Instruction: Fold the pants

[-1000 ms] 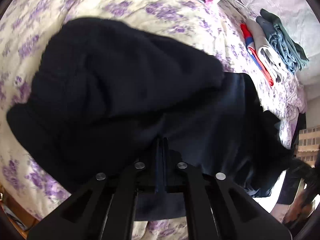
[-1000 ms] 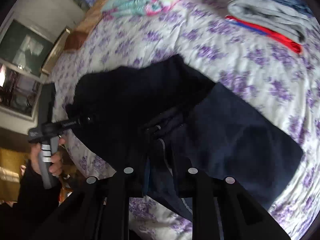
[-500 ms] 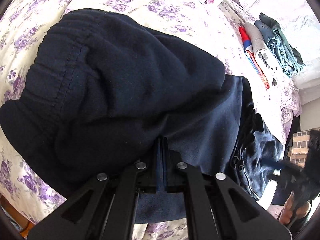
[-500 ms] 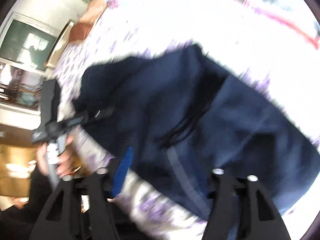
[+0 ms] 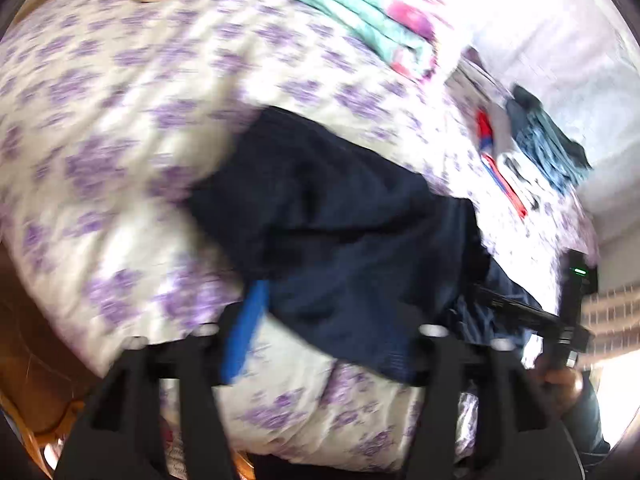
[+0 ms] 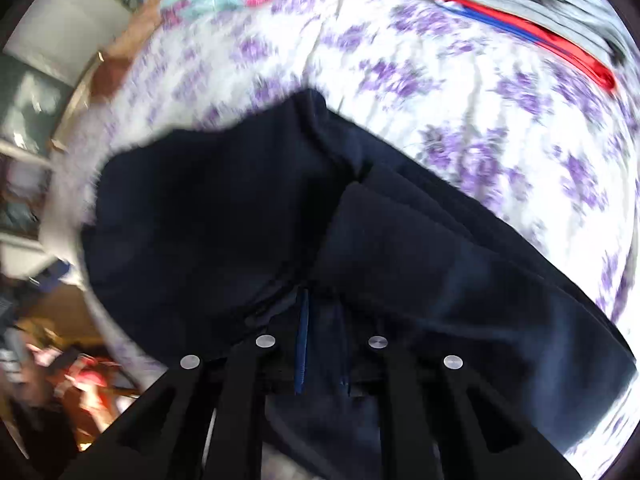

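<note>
Folding was midway: the dark navy fleece pants [image 6: 248, 216] lay doubled on the purple-flowered bedspread [image 5: 120, 152]. The left tool [image 5: 332, 332] was opening, seemingly empty through the blur, while the right tool [image 6: 320, 340] was closing on a fabric edge. Next came carrying that edge across.

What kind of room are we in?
Most likely a bedroom. The dark pants lie on a bed with a purple-flowered bedspread, a pile of folded clothes sits further along it, and a bright pillow or blanket lies near its head.

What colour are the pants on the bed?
Dark navy blue pants, plain with no pattern; clearest in the right wrist view.
</note>
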